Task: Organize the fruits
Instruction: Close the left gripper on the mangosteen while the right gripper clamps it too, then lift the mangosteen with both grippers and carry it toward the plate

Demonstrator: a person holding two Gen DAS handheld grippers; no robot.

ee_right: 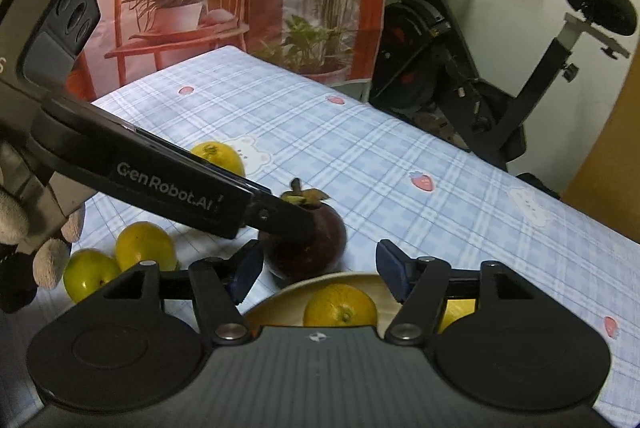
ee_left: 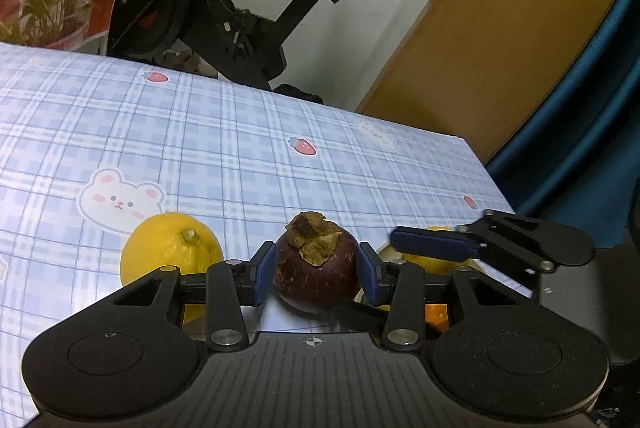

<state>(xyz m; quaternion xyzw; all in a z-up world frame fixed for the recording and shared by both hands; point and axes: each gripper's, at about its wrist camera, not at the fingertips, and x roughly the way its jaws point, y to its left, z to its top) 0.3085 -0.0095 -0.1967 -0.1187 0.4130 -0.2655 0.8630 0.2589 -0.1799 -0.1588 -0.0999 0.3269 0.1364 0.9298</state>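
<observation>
Blue-padded tongs of the left gripper (ee_left: 317, 270) close on a dark purple mangosteen (ee_left: 316, 266), one pad pressed to each flank, so the jaws stand narrow and the fruit is gripped. Its dry brown cap faces up and towards the camera. From the right wrist view the same mangosteen (ee_right: 306, 246) sits on the tablecloth (ee_right: 400, 155) just behind the rim of a pale bowl (ee_right: 280, 298), with the left gripper's black finger laid across its top.

Over that bowl, the right gripper (ee_right: 318, 270) has its jaws partly open, holding nothing; its pads stand apart on either side of an orange (ee_right: 340, 306) that lies inside the bowl below them. A second yellow fruit (ee_right: 456, 312) shows in the bowl behind the right finger.

Just left of the mangosteen in the left wrist view lies a lemon (ee_left: 171, 248) on the blue checked cloth with bears and strawberries. To the near left in the right wrist view are a yellow fruit (ee_right: 145, 246) and a green fruit (ee_right: 89, 278) touching each other, beside a gloved hand (ee_right: 38, 240). An exercise bike (ee_left: 224, 7) stands beyond the table.
</observation>
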